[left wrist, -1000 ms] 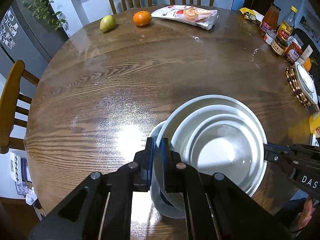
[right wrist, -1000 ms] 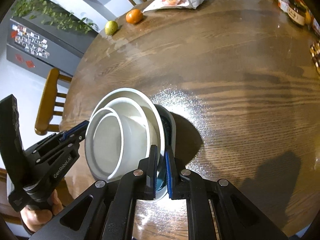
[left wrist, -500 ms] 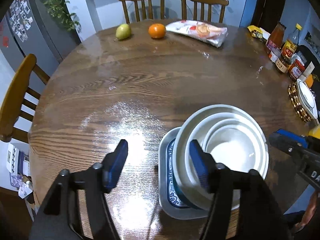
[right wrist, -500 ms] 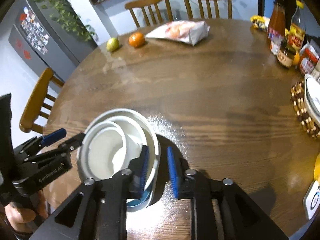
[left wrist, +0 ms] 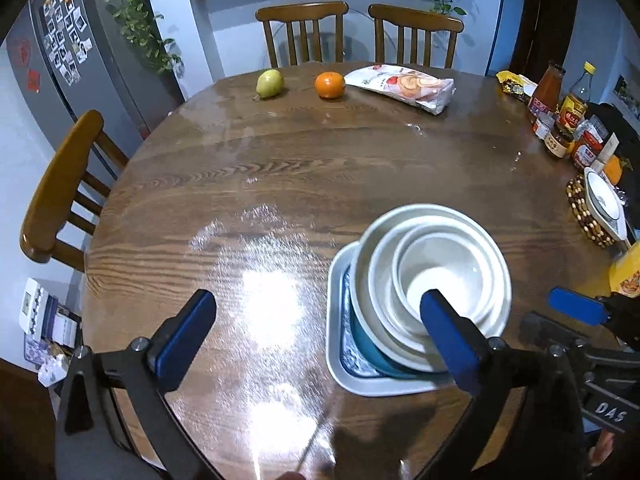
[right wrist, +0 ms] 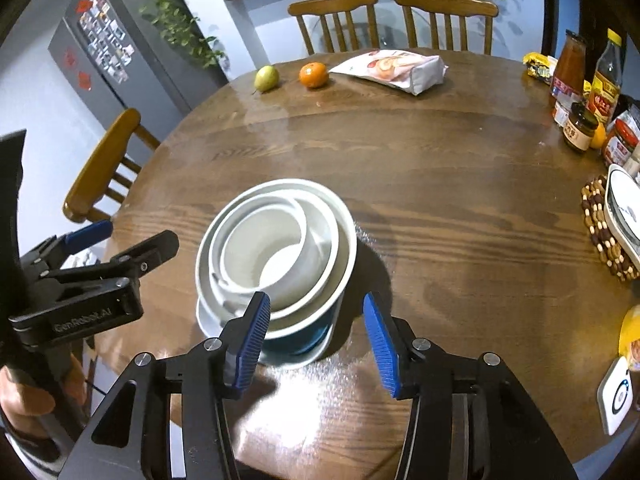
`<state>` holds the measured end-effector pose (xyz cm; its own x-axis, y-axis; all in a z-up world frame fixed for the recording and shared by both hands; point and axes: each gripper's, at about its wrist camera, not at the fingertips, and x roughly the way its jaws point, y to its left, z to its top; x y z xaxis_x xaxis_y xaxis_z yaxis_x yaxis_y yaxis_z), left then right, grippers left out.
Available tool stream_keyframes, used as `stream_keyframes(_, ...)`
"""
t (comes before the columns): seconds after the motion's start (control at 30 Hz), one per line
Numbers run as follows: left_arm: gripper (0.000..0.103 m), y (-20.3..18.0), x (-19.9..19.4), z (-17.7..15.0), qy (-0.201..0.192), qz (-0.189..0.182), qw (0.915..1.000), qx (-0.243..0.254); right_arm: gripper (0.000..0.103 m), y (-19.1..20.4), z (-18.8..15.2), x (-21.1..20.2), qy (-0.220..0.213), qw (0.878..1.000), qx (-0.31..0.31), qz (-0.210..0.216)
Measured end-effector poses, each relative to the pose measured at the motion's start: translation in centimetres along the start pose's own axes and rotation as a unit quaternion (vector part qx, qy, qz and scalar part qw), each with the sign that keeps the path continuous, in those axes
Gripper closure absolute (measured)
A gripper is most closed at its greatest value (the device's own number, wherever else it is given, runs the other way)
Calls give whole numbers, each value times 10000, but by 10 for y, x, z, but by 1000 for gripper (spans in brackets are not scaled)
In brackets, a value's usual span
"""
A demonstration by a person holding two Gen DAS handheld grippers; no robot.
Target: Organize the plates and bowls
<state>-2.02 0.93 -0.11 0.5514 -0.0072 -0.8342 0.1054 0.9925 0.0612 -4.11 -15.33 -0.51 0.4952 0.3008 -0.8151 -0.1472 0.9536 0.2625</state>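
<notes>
The round dark-brown wooden table (left wrist: 320, 168) carries everything, with glare on its near side. Close to its near edge sits a white square plate with rounded corners and a blue patterned centre (left wrist: 340, 364), and on it rests a stack of nested bowls (right wrist: 276, 252): a teal-bodied bowl (right wrist: 296, 344) at the bottom, then three white bowls of shrinking size, the smallest leaning toward the left inside the others. Along the far edge lie a white snack bag (left wrist: 400, 86), an orange (left wrist: 329, 85) and a green pear (left wrist: 269, 83), spaced apart in a row. At the right edge stand sauce bottles and jars (right wrist: 588, 92), and nearer, a white dish on a beaded wooden trivet (right wrist: 604, 228).

The left gripper (left wrist: 318, 330) hangs above the near edge, its blue-padded jaws spreading very wide with only bare table and the left side of the square plate below them; nothing is gripped. The right gripper (right wrist: 316, 338) has its jaws opening too, about half apart, over the stack's near-right rim without pressing on it.
</notes>
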Motion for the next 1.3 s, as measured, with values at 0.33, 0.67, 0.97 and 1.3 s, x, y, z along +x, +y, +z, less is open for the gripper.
stream_keyframes(0.33,1,-6,-13,-16,122,-30,9999,-17,53,11,-19,5,138,9997,-174,67)
stream_keyframes(0.67,1,-12,-25,-25,56,-36,10000,-52,53,21,-26,1,140,9993,-329,121)
stream_keyframes(0.97,1,-13,-26,-29,39,-30,10000,-45,53,26,-28,1,161,9990,-385,146)
stream_keyframes(1.3,1,-12,-20,-29,81,1,10000,-37,53,30,-27,5,177,9990,-384,124)
